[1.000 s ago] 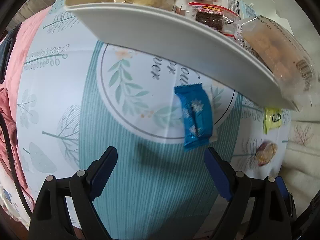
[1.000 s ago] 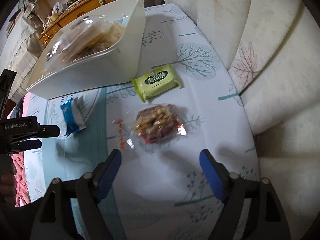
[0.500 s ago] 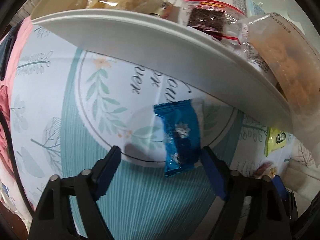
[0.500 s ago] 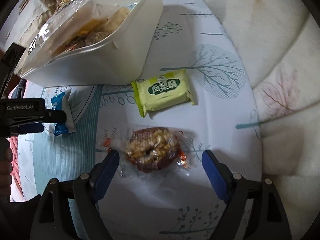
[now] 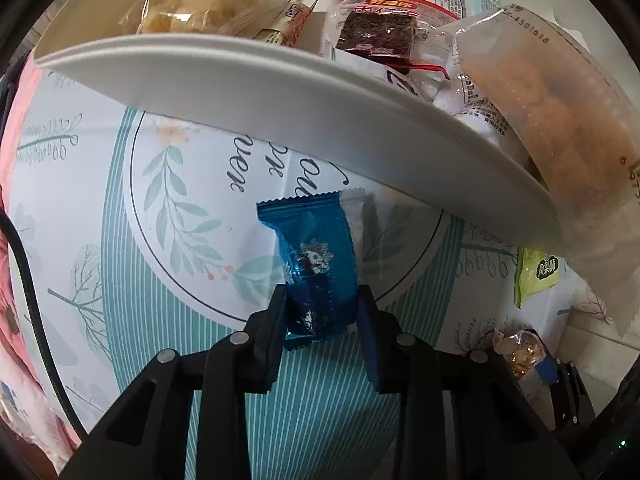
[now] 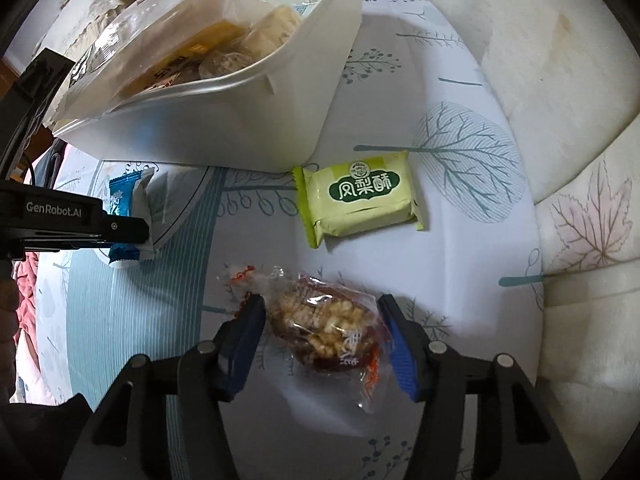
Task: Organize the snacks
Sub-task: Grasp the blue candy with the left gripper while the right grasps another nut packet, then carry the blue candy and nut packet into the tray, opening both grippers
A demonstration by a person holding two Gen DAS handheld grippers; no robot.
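Note:
A blue foil snack packet (image 5: 316, 256) lies on the patterned tablecloth just in front of the white bin (image 5: 280, 92). My left gripper (image 5: 322, 312) points straight down and its closing jaws press on the packet's near end. A clear packet of nut snack (image 6: 320, 320) lies flat on the cloth between the fingers of my right gripper (image 6: 320, 300). Those jaws are closing and stand right at the wrapper's two sides. Beyond it, a green packet (image 6: 360, 196) lies beside the bin (image 6: 240, 120), which holds several wrapped snacks.
A cream sofa cushion (image 6: 580, 220) with leaf prints borders the table on the right. A pink cloth (image 5: 16, 120) and a black cable (image 5: 20, 264) hang at the table's left edge. A person's hand (image 6: 8, 320) shows at the far left.
Both grippers came down over their packets. The left jaws went from wide open to pressing on the blue packet. The right jaws narrowed around the nut snack packet and the view rolled a little.

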